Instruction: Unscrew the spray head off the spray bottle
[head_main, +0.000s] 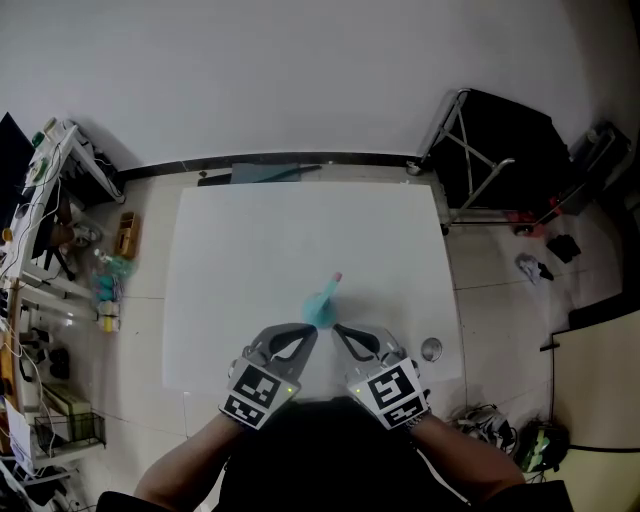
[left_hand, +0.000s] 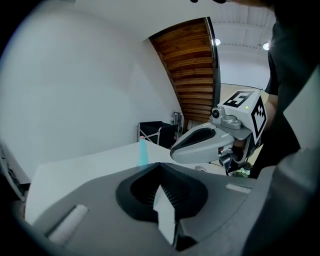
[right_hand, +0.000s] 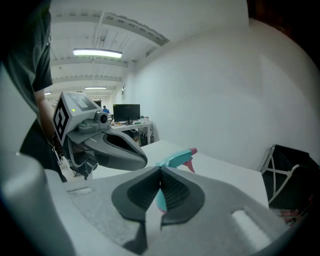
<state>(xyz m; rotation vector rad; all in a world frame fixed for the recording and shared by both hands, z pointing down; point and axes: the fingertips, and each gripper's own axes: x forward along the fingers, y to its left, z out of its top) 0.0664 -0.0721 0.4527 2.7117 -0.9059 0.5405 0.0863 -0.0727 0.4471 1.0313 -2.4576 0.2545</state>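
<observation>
Zero unscrewing visible so far; both claws have a grip and that's all.

Head view: the spray bottle (head_main: 322, 310) is at the near middle of the white table (head_main: 250, 240). The spray head (head_main: 335, 282) is at the bottle's far end, pink nozzle pointing far. The left gripper (head_main: 311, 334) comes in from near-left and the right gripper (head_main: 338, 331) from near-right, tips meeting on the bottle's near part. Can't tell whether the bottle rests on the table or is held off it.

Left gripper view: jaws drawn together with a pale, teal-tinged sliver pinched between the pads. I read that as clamped on the bottle. The teal head pokes up just past the tips, and the right gripper is just beside it on the right.

Right gripper view: jaws are together on a teal strip, so this one is clamped on the bottle too. Head and nozzle stick out beyond the tips. Can't tell whether collar or body is under the pads.

Judgement: the head is on and I see no gap at the neck. Left to do: counter-twist, then lift the head off.
</observation>
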